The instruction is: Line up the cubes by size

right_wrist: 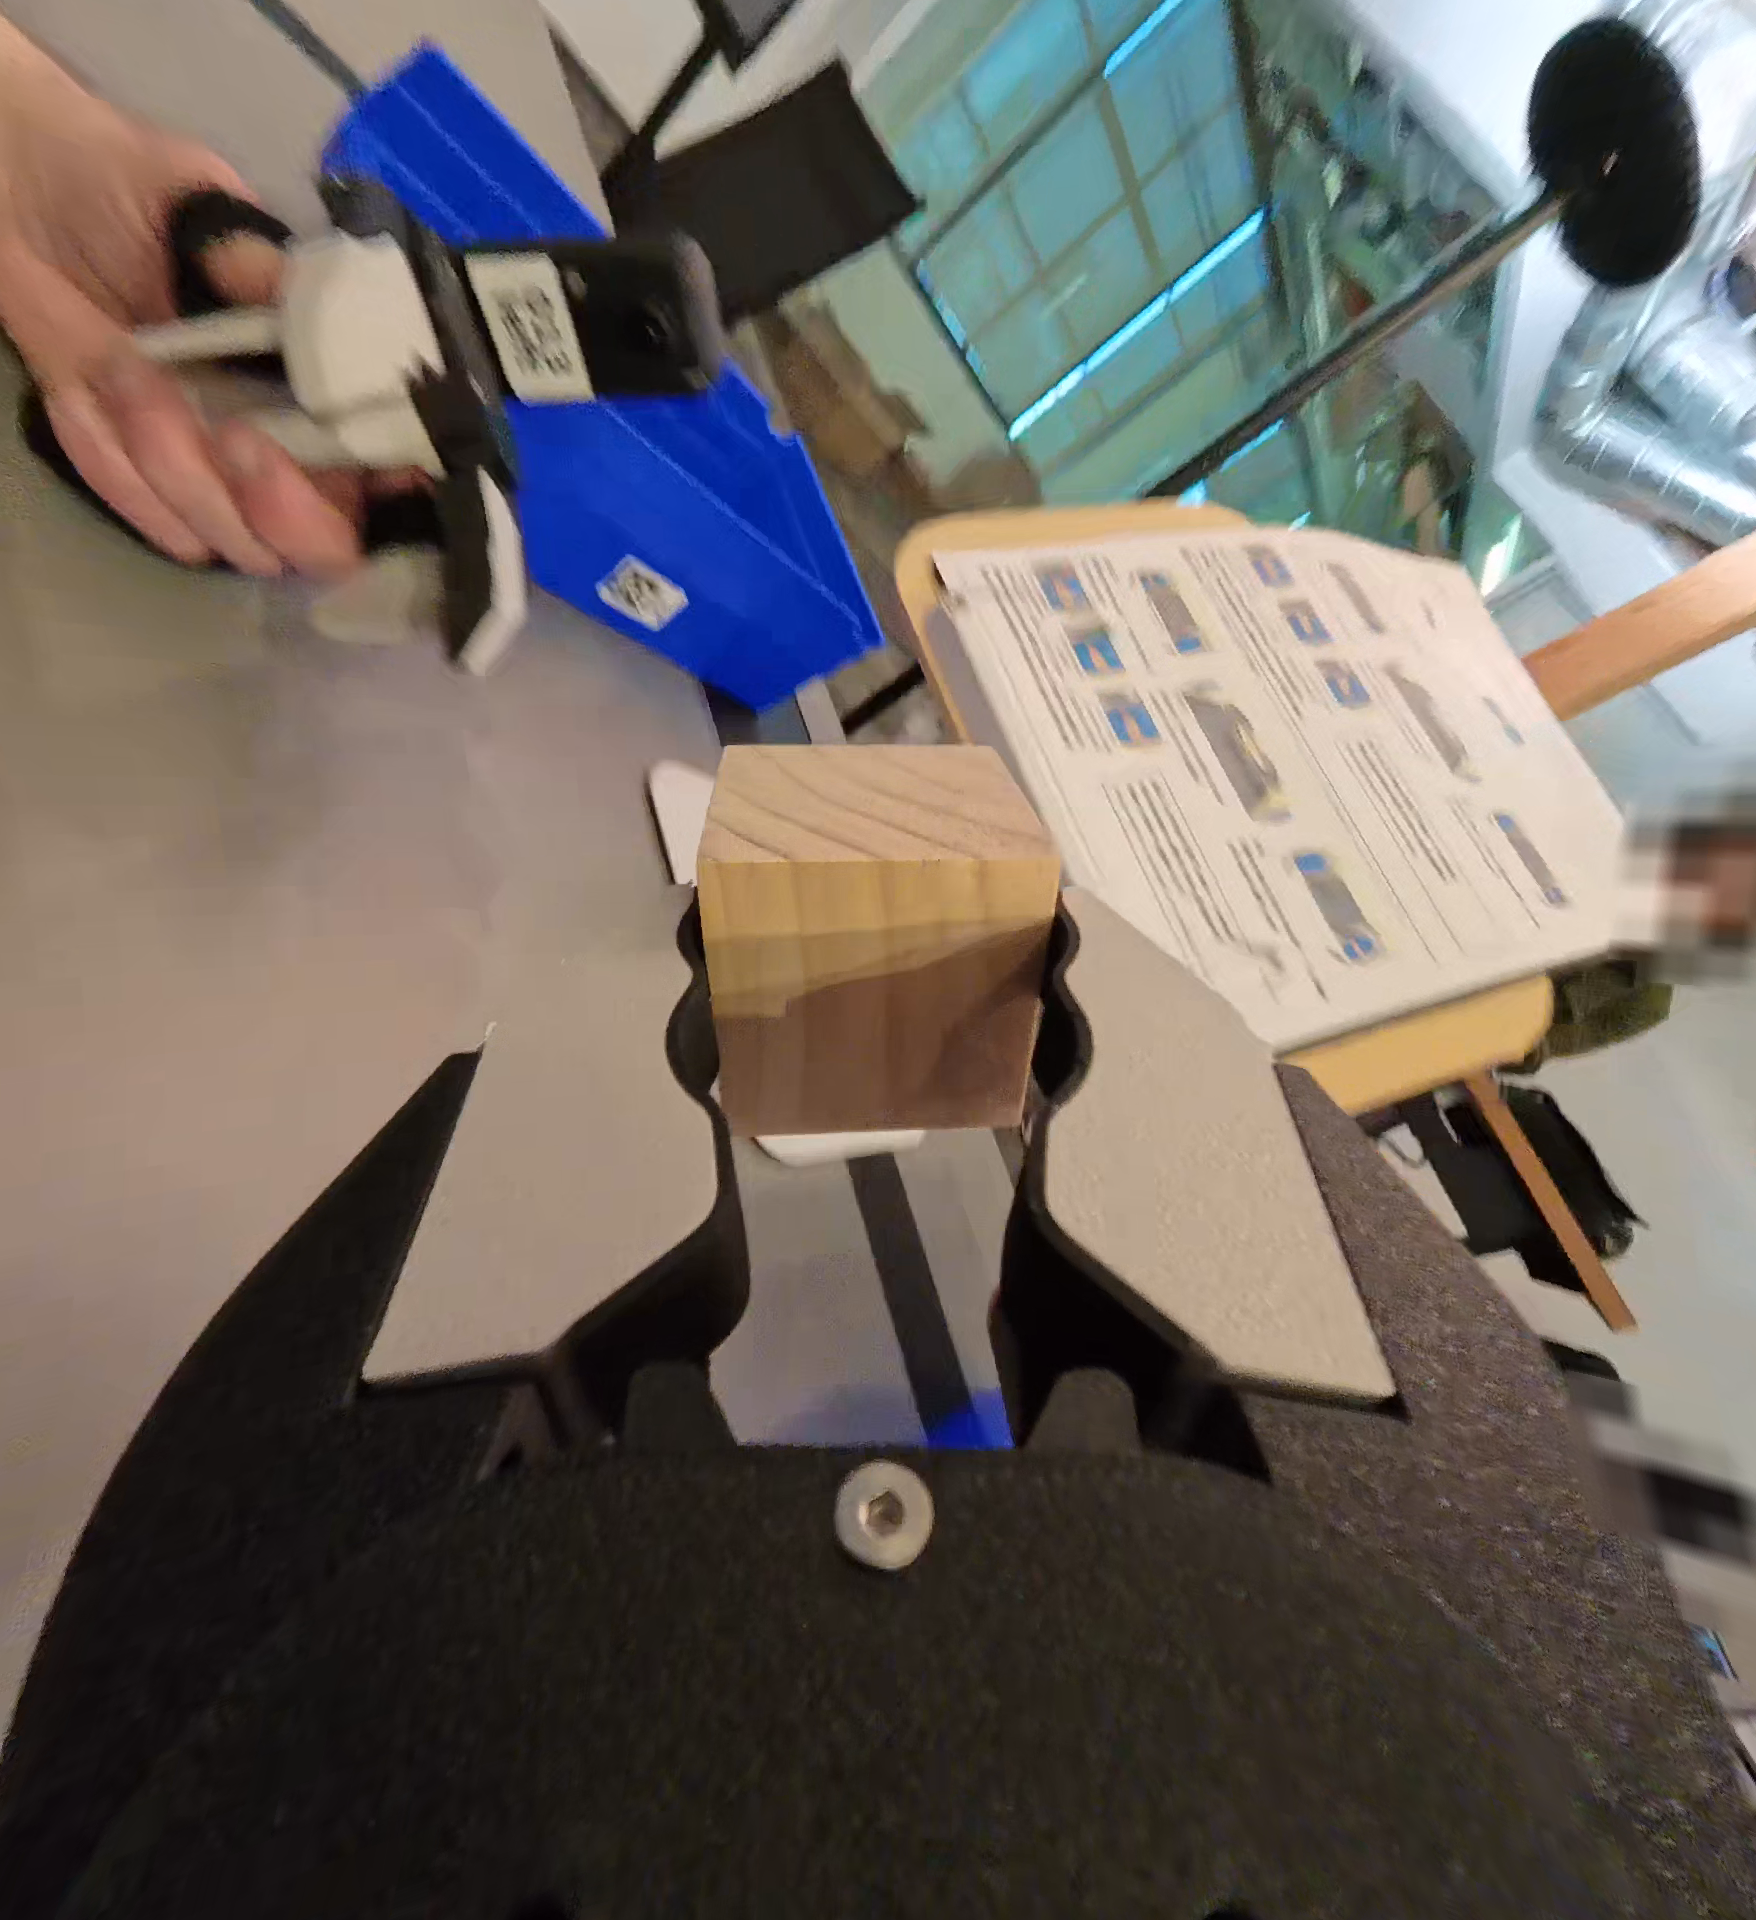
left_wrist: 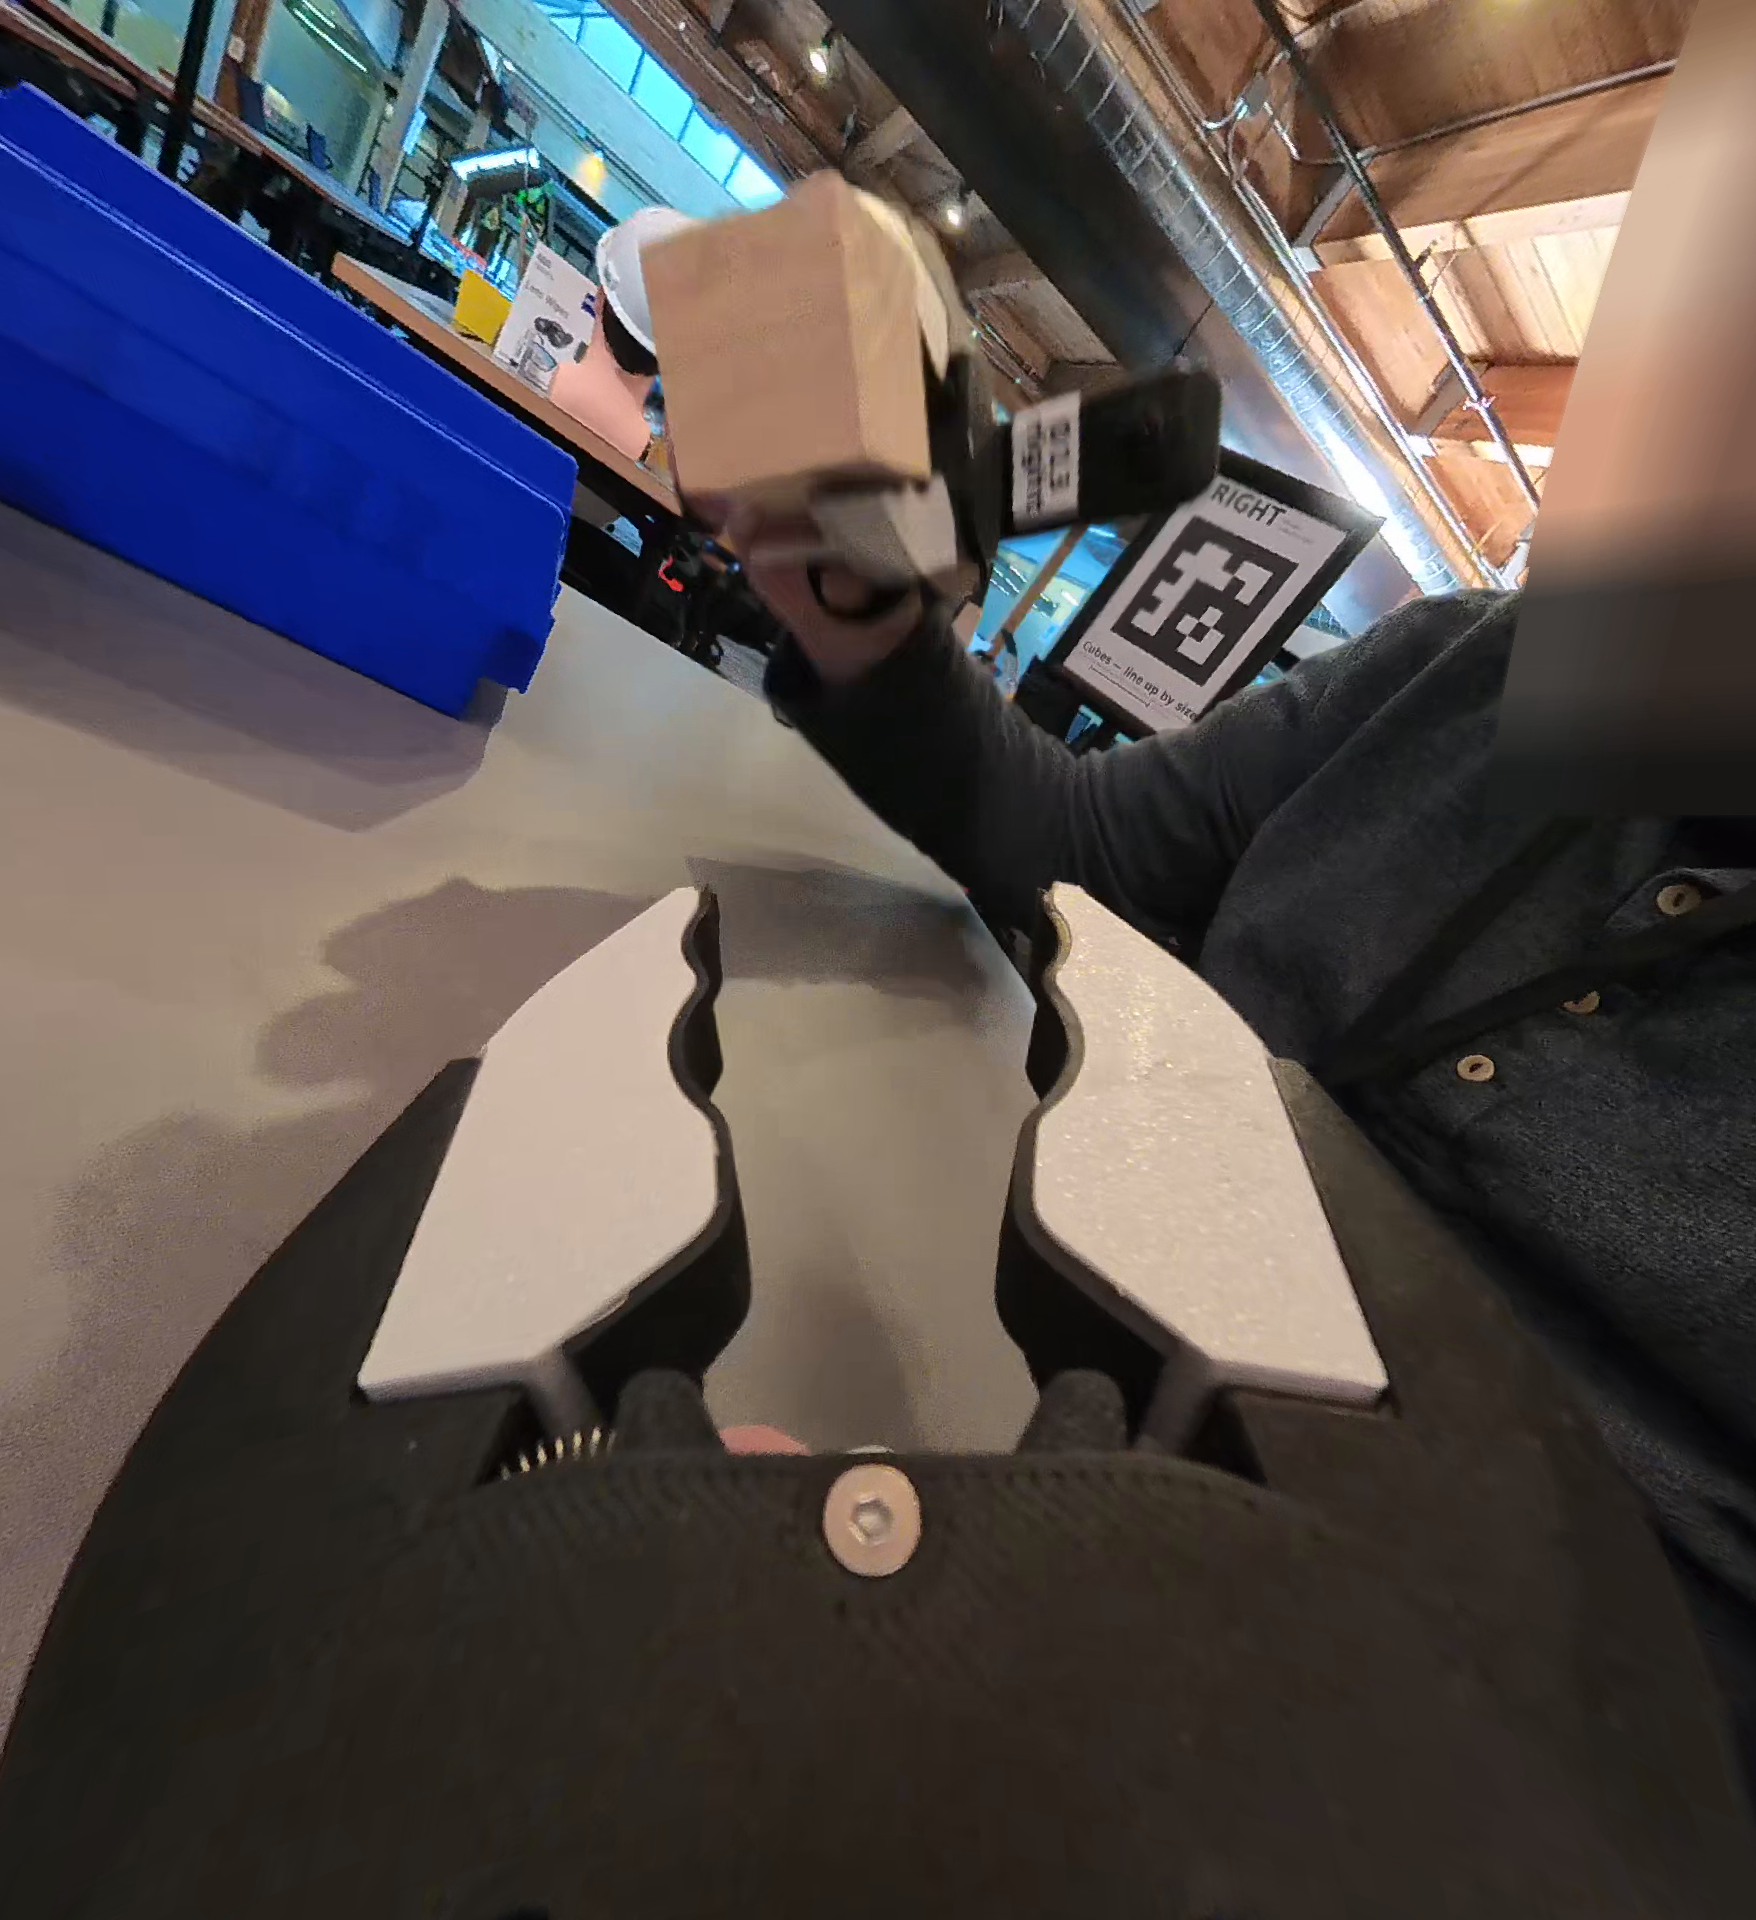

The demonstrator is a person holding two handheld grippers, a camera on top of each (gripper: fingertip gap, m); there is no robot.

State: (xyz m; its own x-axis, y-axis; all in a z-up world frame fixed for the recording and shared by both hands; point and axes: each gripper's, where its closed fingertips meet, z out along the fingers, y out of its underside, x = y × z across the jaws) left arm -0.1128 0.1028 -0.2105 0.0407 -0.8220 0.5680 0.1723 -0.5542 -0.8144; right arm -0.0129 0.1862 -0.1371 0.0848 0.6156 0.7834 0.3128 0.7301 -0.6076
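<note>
Item: pale square-edged wooden cube (right_wrist: 874,935), centre frame, clamped between my right tool's (right_wrist: 869,997) pads above the grey table (right_wrist: 178,935); left tool (left_wrist: 879,997) spread and empty; I'd lower it level, release once seated in line.

Left gripper (left_wrist: 874,935) low over grey desk (left_wrist: 178,935), jaws apart, nothing between them. Right gripper (left_wrist: 884,416) raised beyond, clamping wooden cube (left_wrist: 780,353). Blue bin (left_wrist: 209,416) rear-left on desk.
</note>
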